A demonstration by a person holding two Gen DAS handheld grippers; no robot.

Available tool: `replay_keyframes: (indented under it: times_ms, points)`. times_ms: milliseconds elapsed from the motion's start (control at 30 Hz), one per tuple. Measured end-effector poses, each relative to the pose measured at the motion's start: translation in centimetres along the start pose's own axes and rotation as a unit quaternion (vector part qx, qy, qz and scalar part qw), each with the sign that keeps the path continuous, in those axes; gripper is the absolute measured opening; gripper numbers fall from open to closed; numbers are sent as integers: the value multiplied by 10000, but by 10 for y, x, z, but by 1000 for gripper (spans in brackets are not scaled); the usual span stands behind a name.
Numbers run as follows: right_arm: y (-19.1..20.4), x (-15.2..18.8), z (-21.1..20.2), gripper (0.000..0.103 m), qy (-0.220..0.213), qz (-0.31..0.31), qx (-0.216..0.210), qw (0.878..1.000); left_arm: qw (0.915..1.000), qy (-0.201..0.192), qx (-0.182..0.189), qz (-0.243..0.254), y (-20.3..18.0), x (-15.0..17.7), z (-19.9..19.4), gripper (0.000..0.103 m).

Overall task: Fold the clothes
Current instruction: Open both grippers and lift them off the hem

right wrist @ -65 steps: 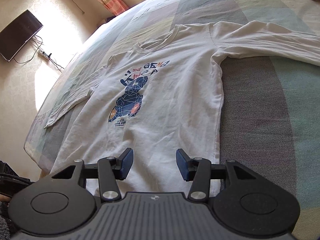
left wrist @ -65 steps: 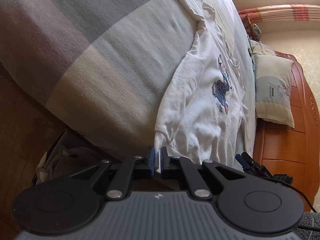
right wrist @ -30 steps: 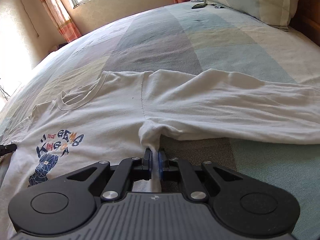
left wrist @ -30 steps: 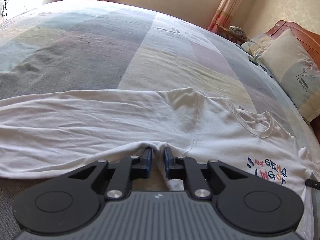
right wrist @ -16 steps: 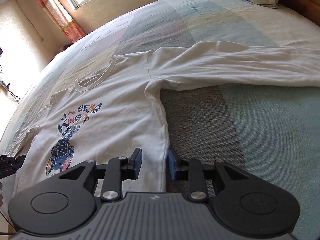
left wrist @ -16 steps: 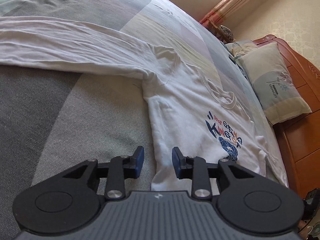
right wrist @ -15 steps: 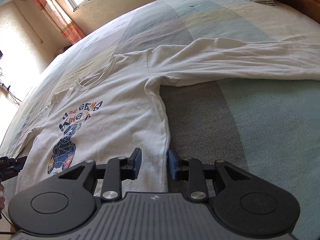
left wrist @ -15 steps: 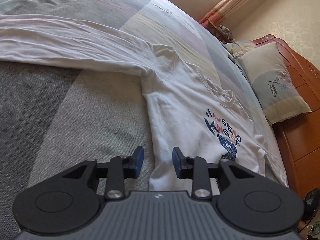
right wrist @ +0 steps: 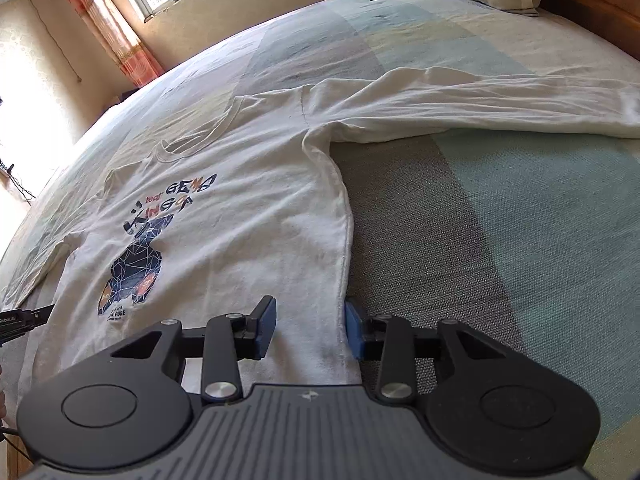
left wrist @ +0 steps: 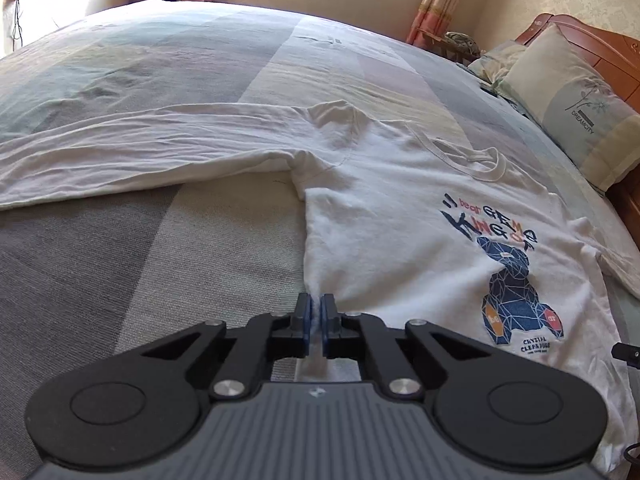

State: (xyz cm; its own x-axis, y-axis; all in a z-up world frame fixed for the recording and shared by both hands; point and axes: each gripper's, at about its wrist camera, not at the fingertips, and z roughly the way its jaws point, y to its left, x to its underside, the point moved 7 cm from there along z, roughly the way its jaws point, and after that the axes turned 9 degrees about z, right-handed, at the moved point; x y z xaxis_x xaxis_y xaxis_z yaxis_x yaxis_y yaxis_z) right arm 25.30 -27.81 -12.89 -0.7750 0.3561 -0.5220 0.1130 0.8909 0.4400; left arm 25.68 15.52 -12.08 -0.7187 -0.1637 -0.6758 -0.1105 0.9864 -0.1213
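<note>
A white long-sleeved cotton shirt with a blue geometric bear print (left wrist: 400, 216) lies face up across the pastel patchwork bedspread (left wrist: 200, 80), both sleeves stretched out sideways, collar toward twelve o'clock. The left tongs (left wrist: 315, 322) have just snapped closed and pinch the shirt's side seam a little below the armpit, with white fabric bunched between the blue pads. The right tongs (right wrist: 310, 330) have just been opening; they straddle the opposite side seam at about six o'clock in their own view, cloth lying between the pads but not squeezed (one pad sits on the shirt, the other on the bedspread). I'd guess each side is being taken at matching points so the body can be folded evenly. A cream pillow (left wrist: 572, 104) rests at two o'clock by the wooden headboard
</note>
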Motion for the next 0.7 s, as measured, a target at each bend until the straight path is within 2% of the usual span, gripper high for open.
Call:
replay_keyframes:
  times_ms: [100,167,233,267,300,367,400,467,500,533,633,700]
  points:
    - [-3,-1,-5,42,-56,-60,167,9998,9999,-27,-140,39,10,-4,-9,4]
    - [3,-2,-11,42,-117,-353,264,9990,9996,-125,-34,252,1,-9,-19,5]
    - [16,-2,-17,43,-185,-799,304,9962,9972,-350,239,621,-19,-10,-30,15]
    - [23,-1,-20,47,-210,-1027,309,9940,9950,-316,434,845,-32,-6,-30,26]
    - [34,2,-19,50,-181,-1281,230,9913,9922,-201,634,1056,-46,1,-28,31]
    - [47,15,-10,60,39,-1711,151,9851,9875,181,843,1320,-58,24,-21,33]
    - [51,23,-4,60,178,-1911,132,9813,9856,367,864,1409,-58,36,-19,33]
    - [48,41,0,63,438,-2219,135,9740,9827,296,839,1627,-47,55,-31,35]
    - [43,46,-7,64,379,-2351,71,9712,9808,366,817,1730,-42,61,-38,35]
    - [35,51,-15,73,482,-2432,44,9688,9788,453,782,1836,-37,66,-45,35]
    - [17,56,-37,77,685,-2562,63,9642,9718,619,680,2171,-34,60,-56,37]
    - [15,49,-42,77,702,-2612,271,9623,9691,398,722,2325,-43,43,-54,43]
